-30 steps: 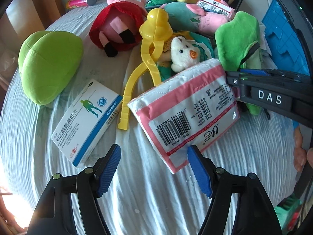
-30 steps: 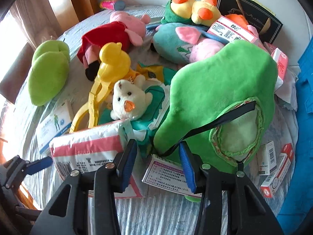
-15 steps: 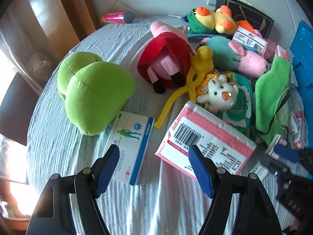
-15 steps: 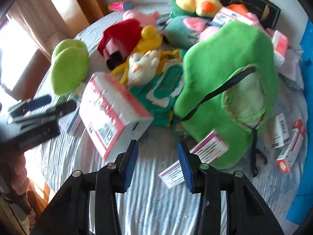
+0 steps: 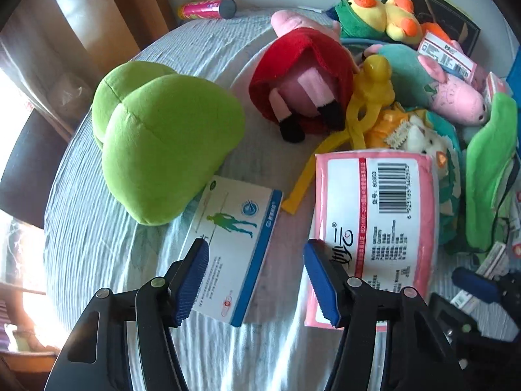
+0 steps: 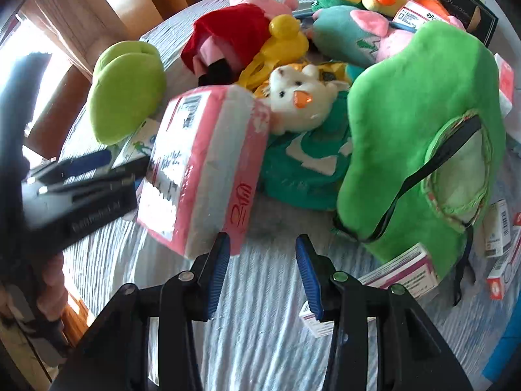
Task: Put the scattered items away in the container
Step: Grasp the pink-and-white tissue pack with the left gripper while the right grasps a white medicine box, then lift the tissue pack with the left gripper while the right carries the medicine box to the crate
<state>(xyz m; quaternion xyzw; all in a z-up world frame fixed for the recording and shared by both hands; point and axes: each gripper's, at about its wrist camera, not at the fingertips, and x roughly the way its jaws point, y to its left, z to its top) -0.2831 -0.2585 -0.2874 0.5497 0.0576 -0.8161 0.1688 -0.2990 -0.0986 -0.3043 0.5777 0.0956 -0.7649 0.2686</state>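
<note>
My left gripper point(image 5: 257, 280) hovers over a white and blue medicine box point(image 5: 234, 251) lying on the pale striped cloth. Its jaws are closing, one corner of the box lies between them, and the pads do not press on it. A pink and white tissue pack point(image 5: 374, 221) lies just right of the right-hand finger. In the right wrist view my right gripper point(image 6: 263, 273) is open over bare cloth, with the tissue pack point(image 6: 202, 163) ahead and to its left. The left gripper point(image 6: 84, 179) shows there beside the pack, held by a hand.
A lime plush cushion point(image 5: 162, 150), a red-dressed pig plush point(image 5: 302, 88), yellow duck tongs point(image 5: 368, 97) and more plush toys crowd the far side. A big green plush point(image 6: 416, 123) and small medicine boxes point(image 6: 400, 270) lie right. A blue container edge point(image 6: 508, 342) shows at the right rim.
The tissue pack, held up by the right gripper a second ago, now lies on the cloth. The right gripper drew back. My left gripper moved over the medicine box and its jaws narrowed.
</note>
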